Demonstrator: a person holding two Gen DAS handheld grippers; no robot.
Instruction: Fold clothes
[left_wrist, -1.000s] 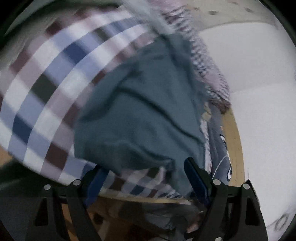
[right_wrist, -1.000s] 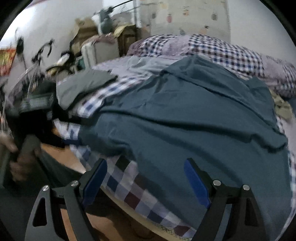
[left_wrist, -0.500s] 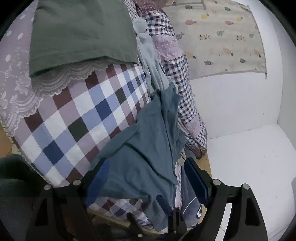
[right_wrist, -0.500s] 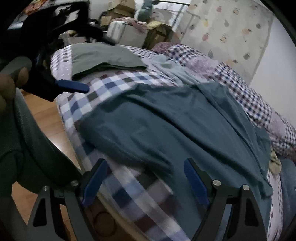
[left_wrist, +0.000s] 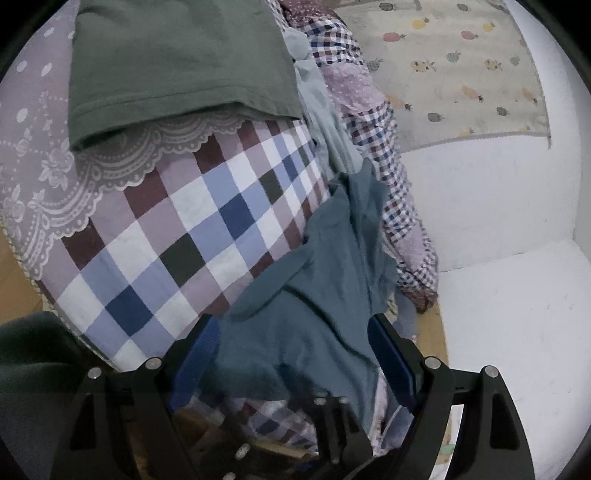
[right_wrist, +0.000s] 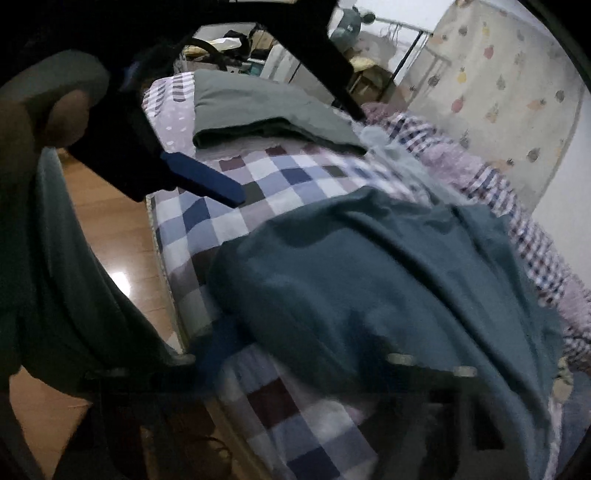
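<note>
Teal knit fabric, soft and matte, makes up the garment in hand: a teal shirt (right_wrist: 369, 280) lying rumpled and spread on the near edge of the bed, draped in loose ridges over the checked bedspread (left_wrist: 207, 236) and partly hanging past the mattress edge. It is not folded in either view. Farther back, a grey-green garment (left_wrist: 177, 62) lies flat with a straight hemmed edge and squared outline, consistent with a completed fold; a pale blue-grey garment (left_wrist: 325, 122) lies bunched in a strip beside it. Judged from this, one item appears done, and the teal shirt, and probably the pale one, remain. The left gripper (left_wrist: 291, 354) stands with jaws wide apart, teal cloth lying between the blue pads but not pinched. The right gripper (right_wrist: 295, 369) is smeared by motion blur low in its own view; whether it is released or clenched cannot be determined. The bedspread is woven, in blue, white and maroon squares, with a lilac lace-print panel (left_wrist: 48, 155) at its end.
</note>
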